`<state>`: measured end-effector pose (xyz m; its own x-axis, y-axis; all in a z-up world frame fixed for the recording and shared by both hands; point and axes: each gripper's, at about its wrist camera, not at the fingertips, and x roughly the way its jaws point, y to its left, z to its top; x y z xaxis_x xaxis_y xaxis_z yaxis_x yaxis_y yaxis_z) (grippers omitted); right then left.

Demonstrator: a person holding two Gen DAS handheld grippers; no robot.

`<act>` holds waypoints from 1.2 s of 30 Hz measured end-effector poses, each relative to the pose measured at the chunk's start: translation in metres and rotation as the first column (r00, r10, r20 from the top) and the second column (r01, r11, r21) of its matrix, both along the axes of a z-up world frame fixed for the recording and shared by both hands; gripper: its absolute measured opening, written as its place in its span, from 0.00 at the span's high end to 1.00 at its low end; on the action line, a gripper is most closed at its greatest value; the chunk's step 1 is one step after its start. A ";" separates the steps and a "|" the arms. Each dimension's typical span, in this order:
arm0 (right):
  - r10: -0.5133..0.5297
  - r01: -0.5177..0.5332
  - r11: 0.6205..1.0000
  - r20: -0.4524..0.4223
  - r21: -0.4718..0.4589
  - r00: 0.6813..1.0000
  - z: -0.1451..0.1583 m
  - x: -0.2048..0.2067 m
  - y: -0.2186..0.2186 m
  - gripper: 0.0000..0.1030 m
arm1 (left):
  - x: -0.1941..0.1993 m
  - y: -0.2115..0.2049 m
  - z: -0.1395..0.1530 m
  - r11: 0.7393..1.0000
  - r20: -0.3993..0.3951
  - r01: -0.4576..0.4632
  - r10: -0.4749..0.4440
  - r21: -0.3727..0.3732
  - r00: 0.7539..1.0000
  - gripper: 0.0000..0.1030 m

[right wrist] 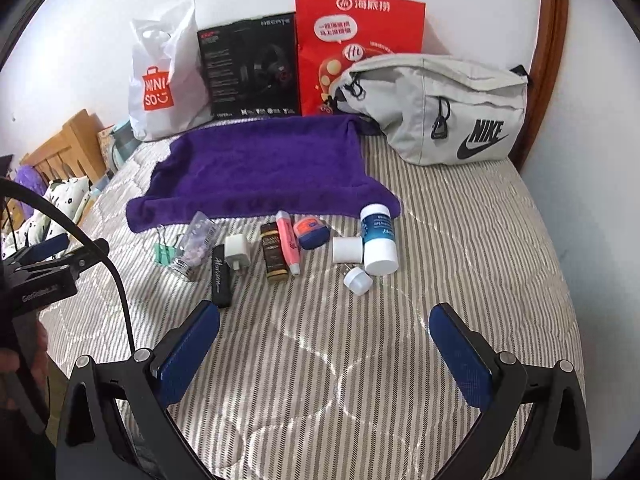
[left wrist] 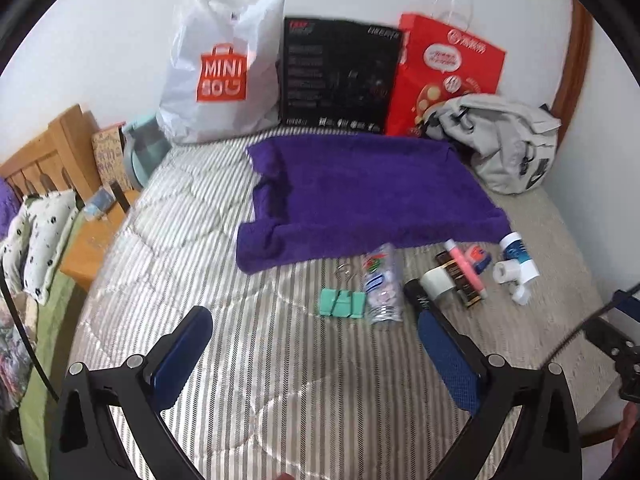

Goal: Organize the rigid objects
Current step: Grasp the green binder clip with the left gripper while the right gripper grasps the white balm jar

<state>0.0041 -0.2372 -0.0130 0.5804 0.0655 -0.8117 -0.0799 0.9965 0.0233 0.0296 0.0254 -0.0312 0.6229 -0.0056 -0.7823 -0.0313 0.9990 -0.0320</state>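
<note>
Bare quilt [right wrist: 320, 340] before the item row [right wrist: 280, 248].

Plain white wall [right wrist: 80, 20] behind a bed with striped grey-white quilted cover [right wrist: 460, 240]; curved dark-wood frame [right wrist: 554, 40] at right edge, light wooden headboard [left wrist: 44, 152] at left; soft daylight.

The left gripper [left wrist: 316, 344] is held with its jaws spread wide, and nothing is gripped between its blue pads [left wrist: 188, 356]. The right gripper [right wrist: 324, 340] is likewise held wide open and empty, its blue pads [right wrist: 464, 356] angled outward at about 11 and 1 o'clock. In the right wrist view, the left gripper's black frame is seen at 9 o'clock, and part of a hand [right wrist: 16, 364] is glimpsed beneath it.
</note>
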 end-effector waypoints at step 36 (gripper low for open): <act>-0.110 0.115 0.992 -0.102 0.046 0.989 -0.080 0.104 -0.064 0.24 | 0.076 -0.028 -0.086 0.990 -0.079 0.130 -0.125 0.059 0.989 0.61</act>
